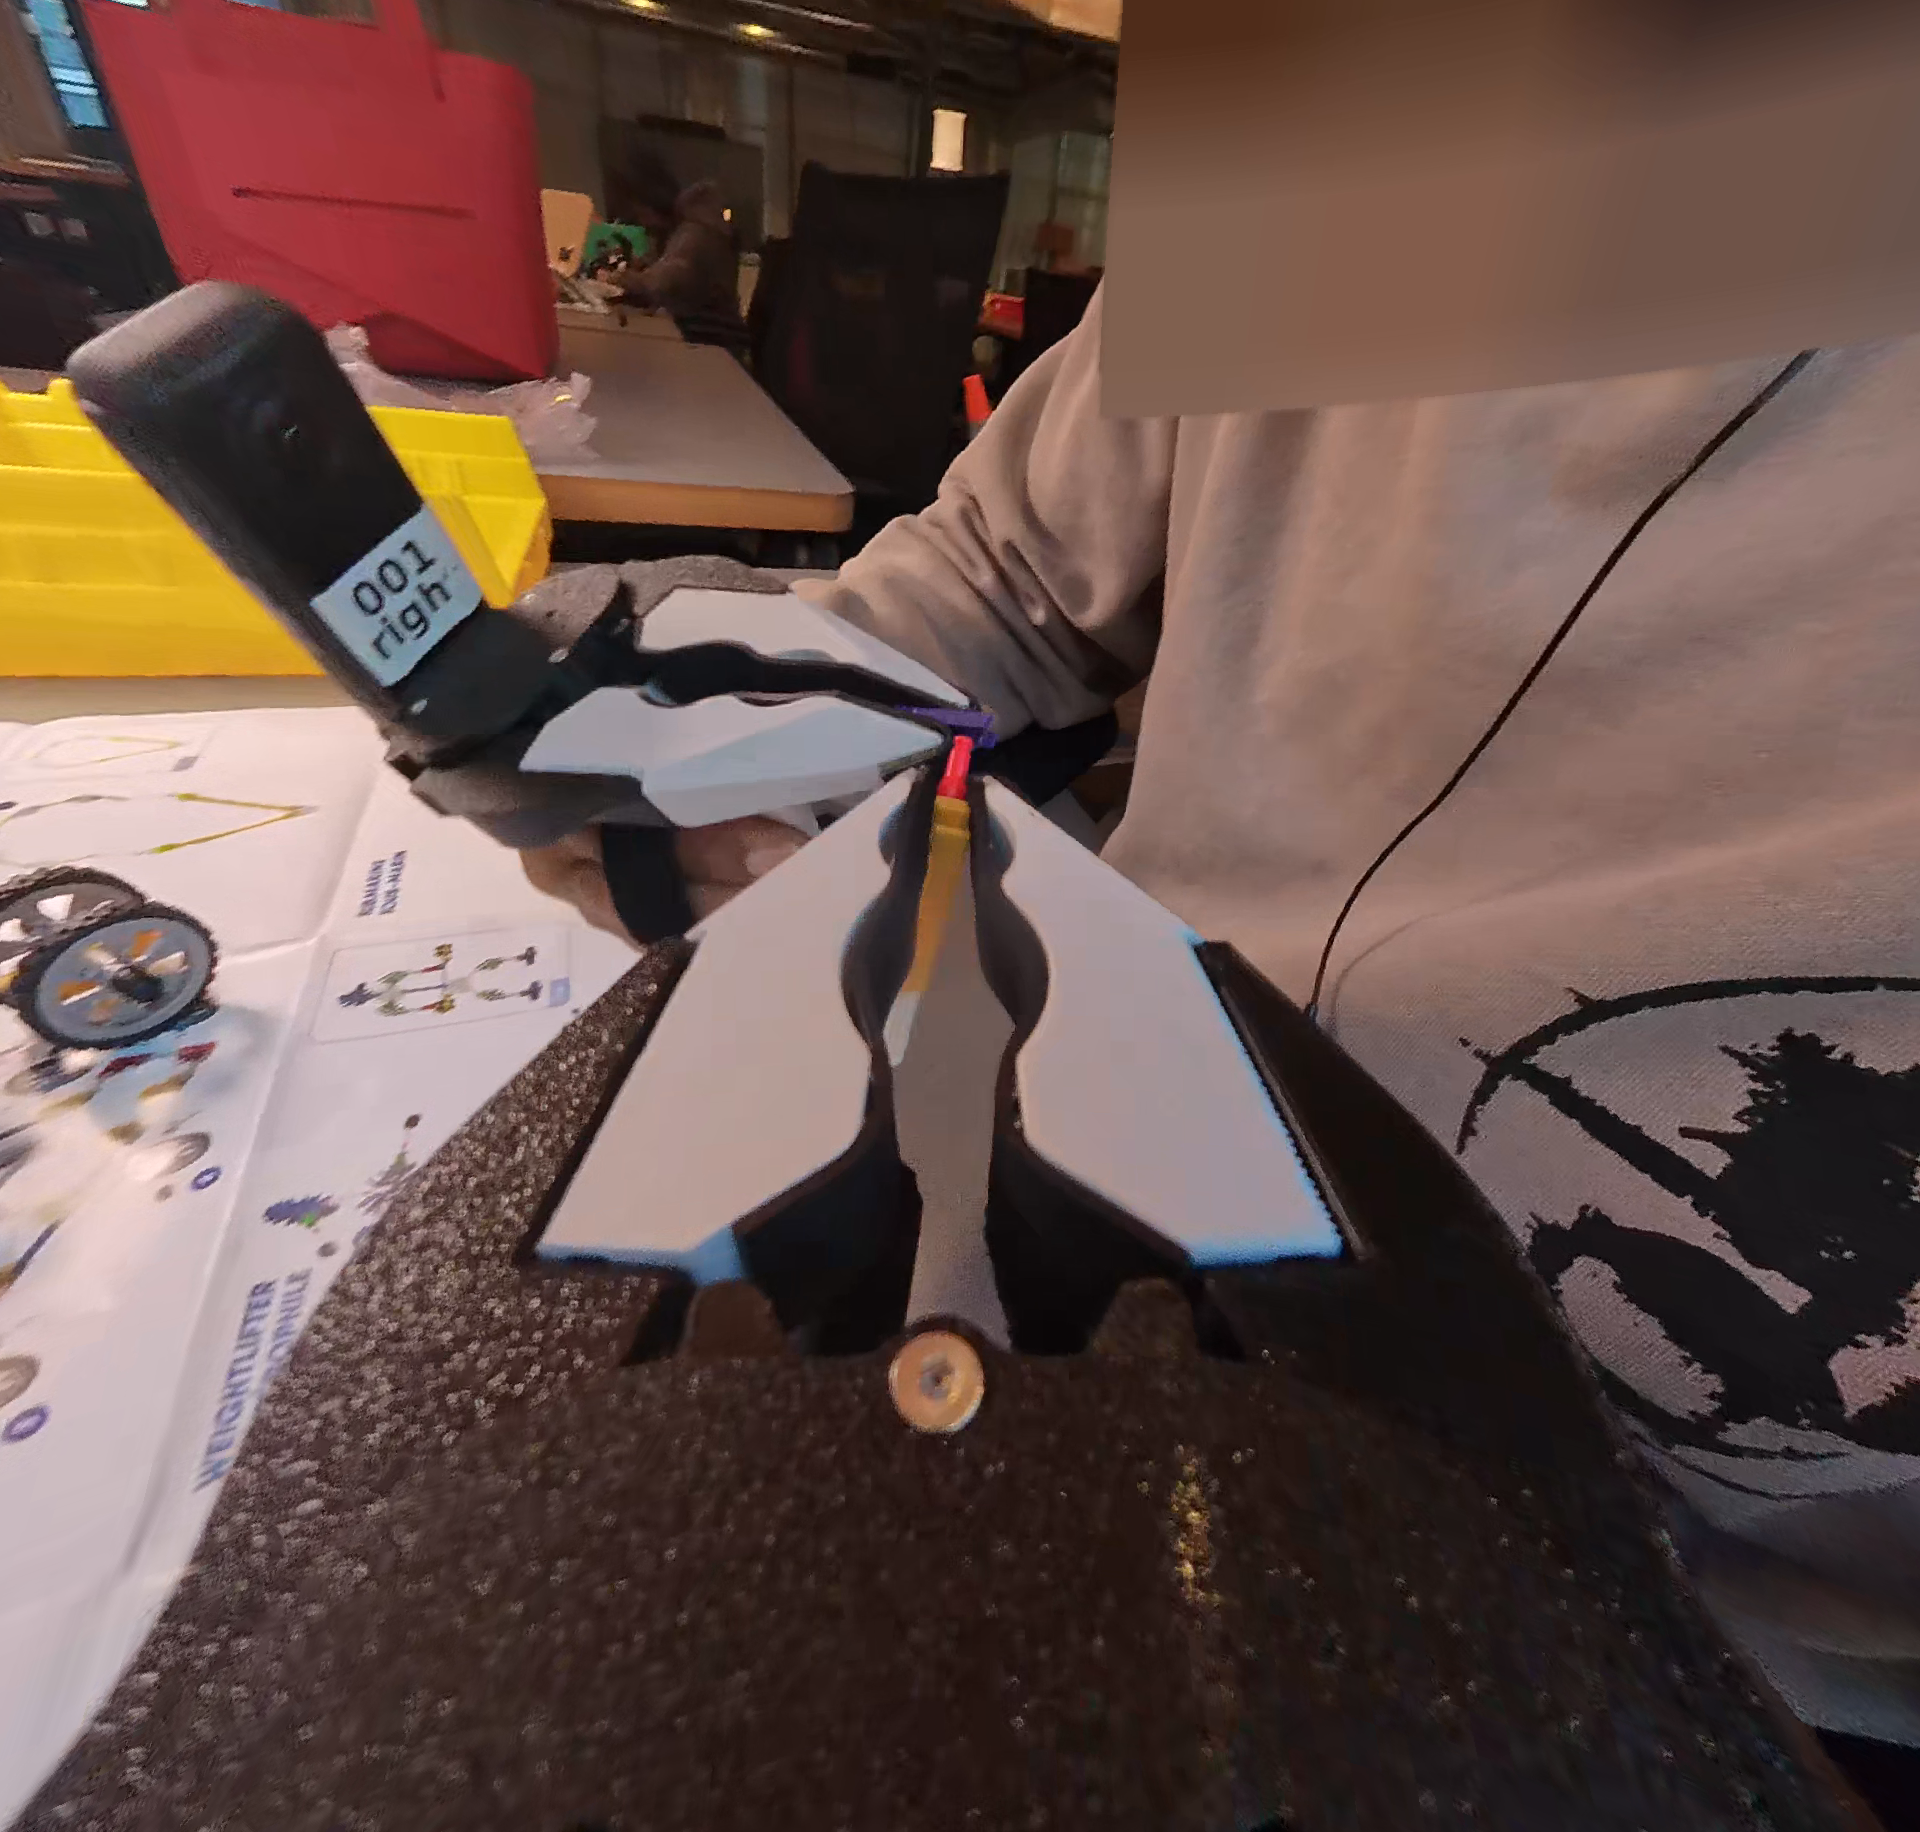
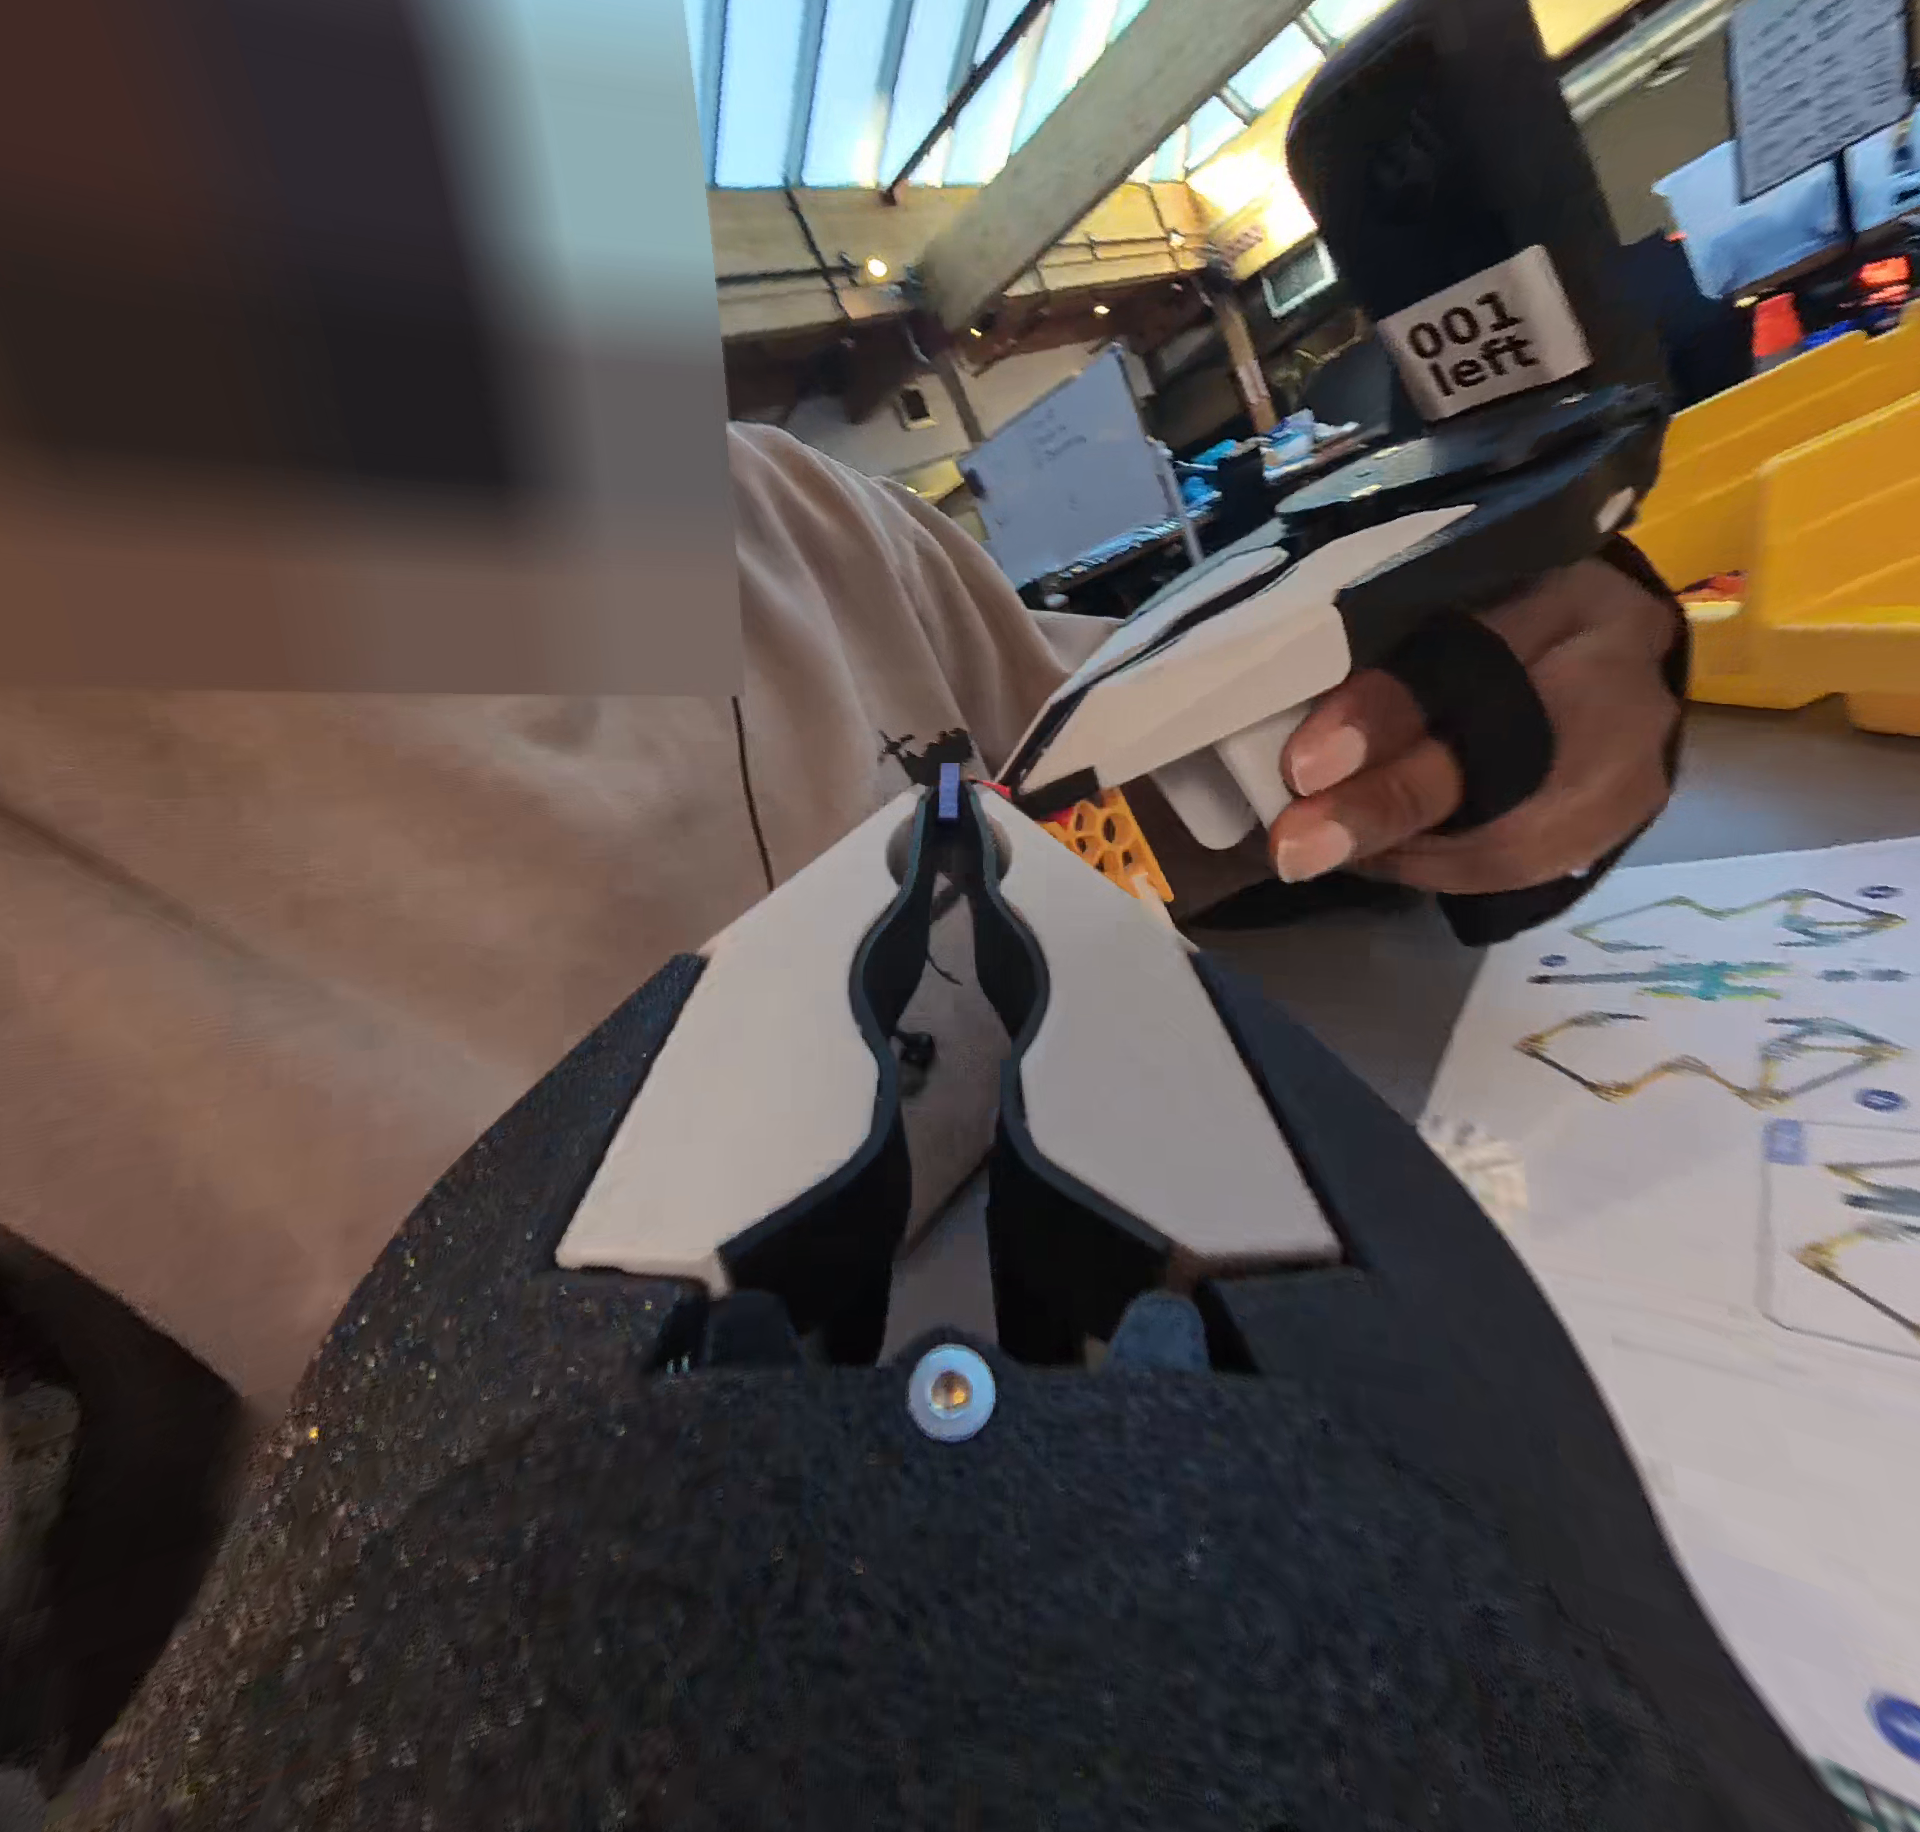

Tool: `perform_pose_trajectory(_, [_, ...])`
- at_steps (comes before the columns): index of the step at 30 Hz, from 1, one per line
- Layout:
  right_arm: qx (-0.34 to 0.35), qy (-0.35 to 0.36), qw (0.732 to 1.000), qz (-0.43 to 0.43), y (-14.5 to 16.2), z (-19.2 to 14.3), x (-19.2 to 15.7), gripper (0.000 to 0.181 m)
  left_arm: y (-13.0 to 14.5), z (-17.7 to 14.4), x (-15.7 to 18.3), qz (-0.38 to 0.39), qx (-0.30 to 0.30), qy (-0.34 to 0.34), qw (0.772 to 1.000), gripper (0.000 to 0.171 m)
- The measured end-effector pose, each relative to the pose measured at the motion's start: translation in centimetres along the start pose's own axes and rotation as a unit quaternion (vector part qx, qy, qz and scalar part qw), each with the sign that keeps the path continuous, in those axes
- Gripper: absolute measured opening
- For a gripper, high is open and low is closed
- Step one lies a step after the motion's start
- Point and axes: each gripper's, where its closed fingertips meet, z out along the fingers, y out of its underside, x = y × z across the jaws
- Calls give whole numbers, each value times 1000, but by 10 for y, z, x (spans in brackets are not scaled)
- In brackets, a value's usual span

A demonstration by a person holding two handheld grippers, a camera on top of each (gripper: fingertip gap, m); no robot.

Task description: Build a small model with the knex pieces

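The left gripper [image 1: 943,795] is clenching a yellow lattice piece [image 1: 940,873] with a red peg [image 1: 958,756] standing out just past its tips. The right gripper [image 2: 948,795] is pinching a small purple connector [image 2: 949,793] at the very end of its fingers, and in the left wrist view that connector is meeting the peg's end — both tools lifted above the printed instruction sheet [image 1: 312,909]. Judging from this, keeping peg and connector square to each other and pressing gently along the peg's axis is what matters. The parts look like hard, glossy plastic; the gripper bodies are grainy black, their fingers smooth and pale.
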Motion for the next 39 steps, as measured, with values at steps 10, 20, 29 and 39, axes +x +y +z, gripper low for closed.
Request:
perform_pose_trajectory(10, [45,296,939,-166,-84,-83,30,1,11,-30,-49,-50,-10,-127,991,4])
perform_pose_trajectory(20, [-50,949,296,-101,-105,-482,-134,5,30,-53,-101,-124,-11,-256,959,4])
perform_pose_trajectory(29, [44,887,393,-237,-158,-425,-124,40,20,-52,-98,-149,39,-234,960,4])
perform_pose_trajectory(39, [-97,461,860,-194,-71,-106,49,29,-5,-54,-86,-149,113,-186,965,4])
